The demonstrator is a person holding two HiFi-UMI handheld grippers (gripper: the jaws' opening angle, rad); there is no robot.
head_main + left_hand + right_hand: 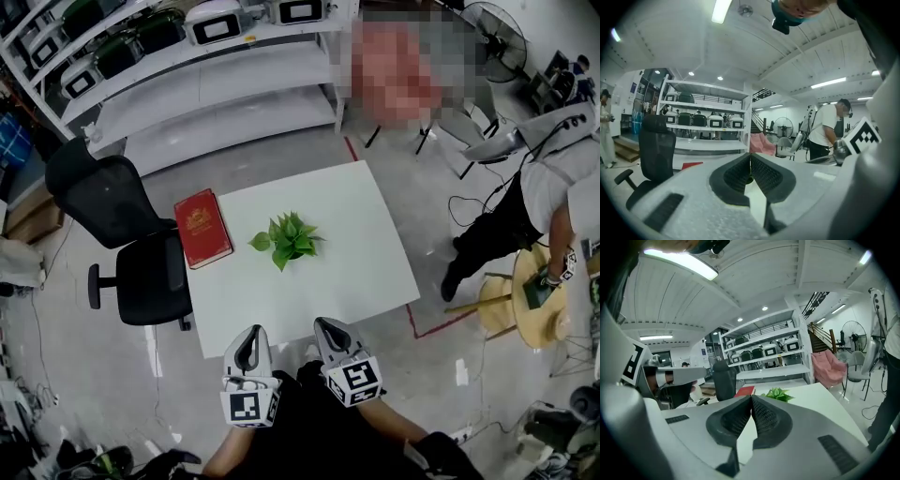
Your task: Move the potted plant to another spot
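Potted plant (287, 238) — probably light, leaves soft and bruisable; take it low, by the pot hidden under foliage. Left gripper (250, 336) and right gripper (328, 326), near side — jaws closed, empty.

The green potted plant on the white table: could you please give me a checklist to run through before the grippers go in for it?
1. Green potted plant in view, upright near the middle of the white table: ok.
2. Jaws open for a grasp: not ok. The left gripper and the right gripper are both shut, with nothing between the jaws.
3. Way from the grippers to the plant: ok, only bare tabletop lies between.
4. Red book apart from the plant: ok, it lies to the left with a gap.
5. Free spot to set the plant down: ok, the table is bare on the right.
6. Pot visible for choosing a grip: cannot tell, the leaves hide it.
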